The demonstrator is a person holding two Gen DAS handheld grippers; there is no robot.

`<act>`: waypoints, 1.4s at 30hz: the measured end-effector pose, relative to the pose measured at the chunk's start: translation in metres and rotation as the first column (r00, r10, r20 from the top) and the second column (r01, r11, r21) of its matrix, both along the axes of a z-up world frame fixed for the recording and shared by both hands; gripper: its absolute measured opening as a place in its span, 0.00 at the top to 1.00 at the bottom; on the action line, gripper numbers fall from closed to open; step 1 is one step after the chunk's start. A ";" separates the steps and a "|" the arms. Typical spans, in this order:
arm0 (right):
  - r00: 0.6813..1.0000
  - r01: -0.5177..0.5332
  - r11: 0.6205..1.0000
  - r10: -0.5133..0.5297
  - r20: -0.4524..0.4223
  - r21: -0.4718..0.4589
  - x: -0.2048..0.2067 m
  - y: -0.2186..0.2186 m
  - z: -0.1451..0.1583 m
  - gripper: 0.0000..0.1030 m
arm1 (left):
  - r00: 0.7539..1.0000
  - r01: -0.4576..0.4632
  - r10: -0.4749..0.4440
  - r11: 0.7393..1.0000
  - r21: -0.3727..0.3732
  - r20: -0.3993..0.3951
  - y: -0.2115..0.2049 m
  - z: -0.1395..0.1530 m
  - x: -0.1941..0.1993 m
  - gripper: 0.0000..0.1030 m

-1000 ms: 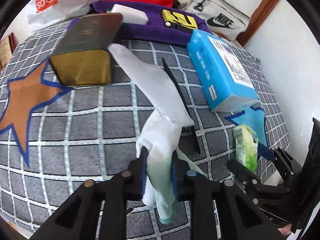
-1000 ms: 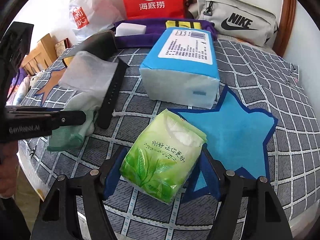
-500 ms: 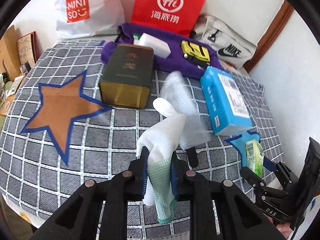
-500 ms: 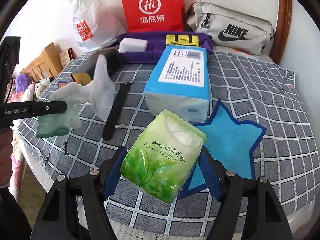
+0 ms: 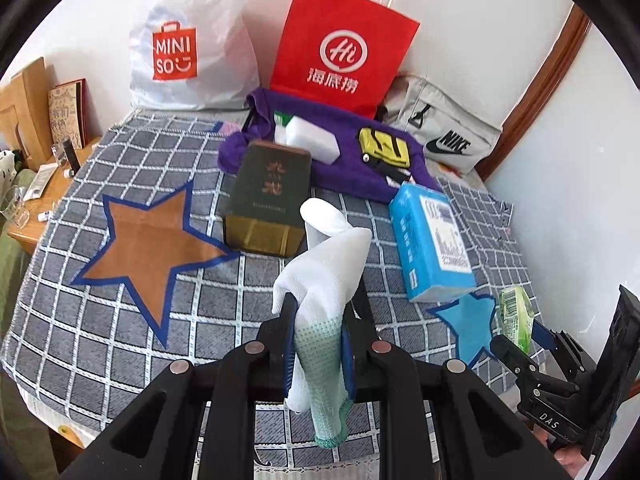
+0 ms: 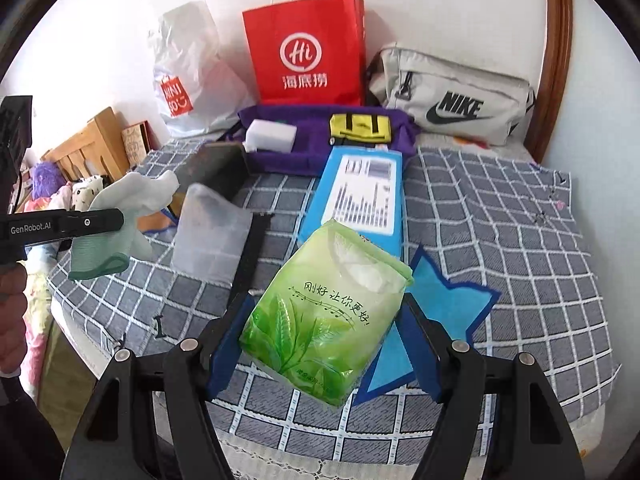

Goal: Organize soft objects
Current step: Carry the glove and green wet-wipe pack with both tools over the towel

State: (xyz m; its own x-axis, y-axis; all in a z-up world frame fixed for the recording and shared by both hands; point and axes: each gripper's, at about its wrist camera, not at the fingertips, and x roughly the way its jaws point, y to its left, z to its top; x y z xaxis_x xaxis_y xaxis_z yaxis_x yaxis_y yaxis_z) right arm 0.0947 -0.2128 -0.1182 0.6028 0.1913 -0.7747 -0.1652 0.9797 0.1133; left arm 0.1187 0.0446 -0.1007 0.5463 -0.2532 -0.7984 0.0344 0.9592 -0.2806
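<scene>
My left gripper is shut on a white knitted glove with a green cuff. The glove hangs clear above the checked bed cover. In the right wrist view that left gripper shows side-on at the left, with the glove drooping over it. My right gripper is shut on a green tissue pack, held above a blue star patch. The left wrist view shows the right gripper and its pack at the right edge.
On the bed lie a blue tissue box, a dark green box, an orange star patch, and a clear plastic bag beside a black strap. A purple cloth, a red bag, a white bag and a grey bag line the wall.
Both grippers have risen with what they hold. The glove has come up off the clear plastic bag and the bed, and more of the room shows in both views.
</scene>
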 end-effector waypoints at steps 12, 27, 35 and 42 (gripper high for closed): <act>0.996 0.005 1.000 -0.005 0.089 -0.005 0.015 0.004 0.050 0.30 | 0.996 -0.022 0.023 1.000 -0.014 0.090 0.013 0.048 0.003 0.83; 0.987 0.011 1.000 -0.010 0.161 0.000 0.039 -0.006 0.074 0.30 | 0.994 -0.008 0.011 1.000 -0.021 0.113 0.002 0.067 0.031 0.83; 0.987 0.020 1.000 -0.021 0.156 0.008 0.073 -0.007 0.070 0.30 | 0.992 0.005 -0.007 1.000 0.014 0.129 -0.001 0.074 0.054 0.82; 0.991 0.014 1.000 -0.016 0.132 0.016 0.116 -0.006 0.063 0.30 | 0.994 0.013 -0.013 1.000 0.001 0.108 0.003 0.064 0.086 0.82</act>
